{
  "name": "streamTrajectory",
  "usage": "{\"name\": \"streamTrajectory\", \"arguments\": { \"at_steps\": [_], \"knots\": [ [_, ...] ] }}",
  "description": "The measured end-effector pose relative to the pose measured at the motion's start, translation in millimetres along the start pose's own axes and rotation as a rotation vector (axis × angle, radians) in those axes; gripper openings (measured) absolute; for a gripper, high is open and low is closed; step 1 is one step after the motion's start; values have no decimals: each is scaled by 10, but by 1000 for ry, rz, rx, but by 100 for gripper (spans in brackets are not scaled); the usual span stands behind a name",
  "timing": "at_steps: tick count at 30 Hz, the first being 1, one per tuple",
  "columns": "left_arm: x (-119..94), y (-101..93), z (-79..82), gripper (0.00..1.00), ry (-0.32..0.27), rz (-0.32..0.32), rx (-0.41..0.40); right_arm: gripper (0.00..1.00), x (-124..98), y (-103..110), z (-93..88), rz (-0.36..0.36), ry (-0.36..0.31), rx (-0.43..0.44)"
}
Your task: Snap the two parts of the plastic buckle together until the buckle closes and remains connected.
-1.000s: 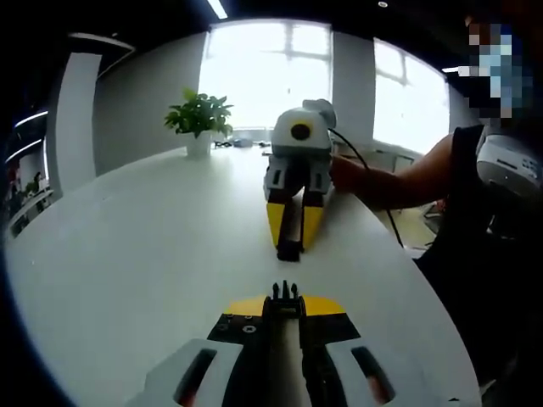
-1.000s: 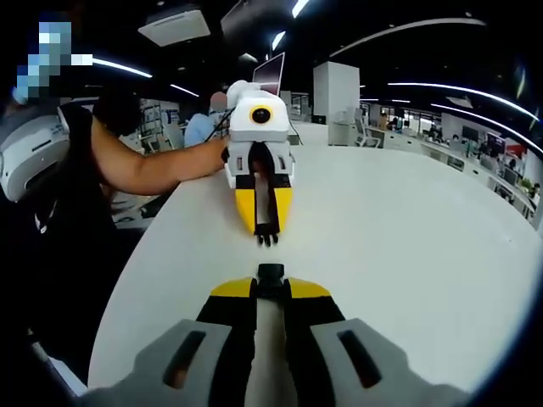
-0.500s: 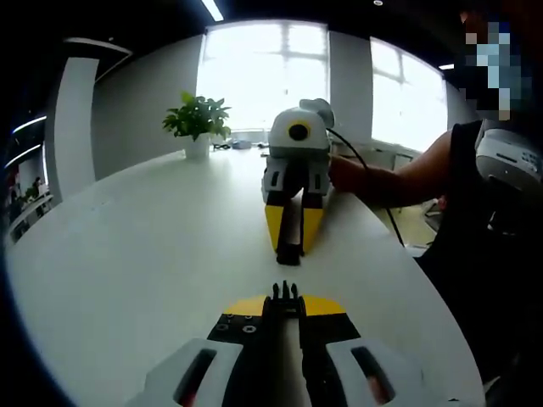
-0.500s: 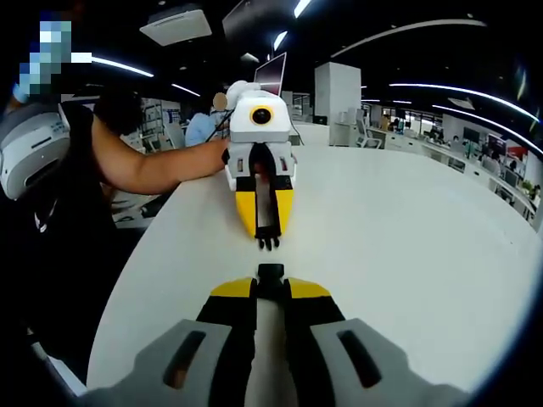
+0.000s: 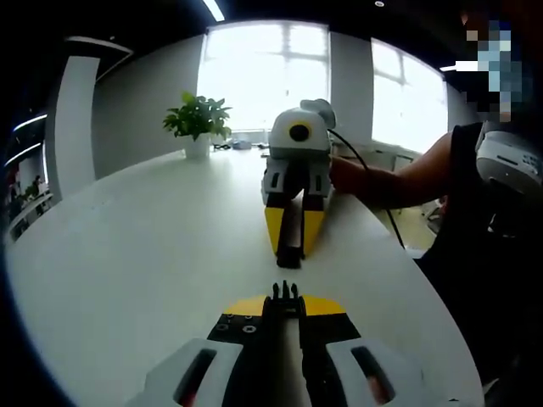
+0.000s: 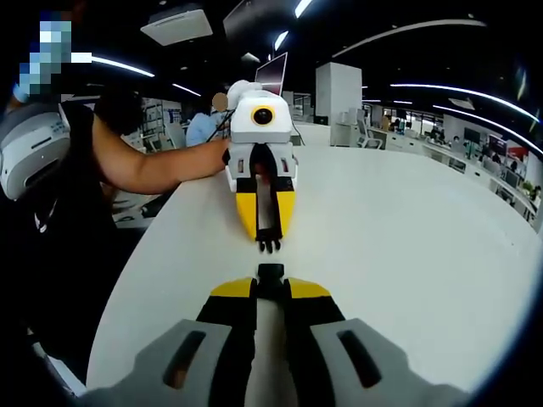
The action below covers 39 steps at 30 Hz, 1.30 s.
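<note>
Above the white worktop [image 5: 127,254]: left gripper [image 5: 285,298] clamped on pronged buckle half [image 5: 284,292]; right gripper [image 6: 271,278] clamped on socket half [image 6: 271,272]. Halves aligned, slightly nearer than a second ago, not yet joined.

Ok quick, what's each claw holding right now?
Left gripper: shut on the pronged buckle half.
Right gripper: shut on the socket buckle half.

Two claws [image 5: 284,305] [image 6: 270,284], two buckle halves [image 5: 284,294] [image 6: 271,272], one potted plant [image 5: 198,121], one table [image 5: 144,246].
</note>
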<state>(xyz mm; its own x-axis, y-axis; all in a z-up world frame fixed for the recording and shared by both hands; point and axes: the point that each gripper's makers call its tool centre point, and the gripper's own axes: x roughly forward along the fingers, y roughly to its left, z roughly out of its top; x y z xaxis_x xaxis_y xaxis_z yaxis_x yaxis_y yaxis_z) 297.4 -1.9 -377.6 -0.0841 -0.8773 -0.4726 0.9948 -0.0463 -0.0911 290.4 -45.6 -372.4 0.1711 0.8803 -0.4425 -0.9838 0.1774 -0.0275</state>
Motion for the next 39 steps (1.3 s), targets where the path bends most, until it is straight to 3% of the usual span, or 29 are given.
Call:
{"name": "streamTrajectory", "arguments": {
  "at_steps": [39],
  "knots": [
    [49, -4, 17, 11, 1, -2, -19, 11, 48, 13, 15, 5, 1, -13]
  ]
}}
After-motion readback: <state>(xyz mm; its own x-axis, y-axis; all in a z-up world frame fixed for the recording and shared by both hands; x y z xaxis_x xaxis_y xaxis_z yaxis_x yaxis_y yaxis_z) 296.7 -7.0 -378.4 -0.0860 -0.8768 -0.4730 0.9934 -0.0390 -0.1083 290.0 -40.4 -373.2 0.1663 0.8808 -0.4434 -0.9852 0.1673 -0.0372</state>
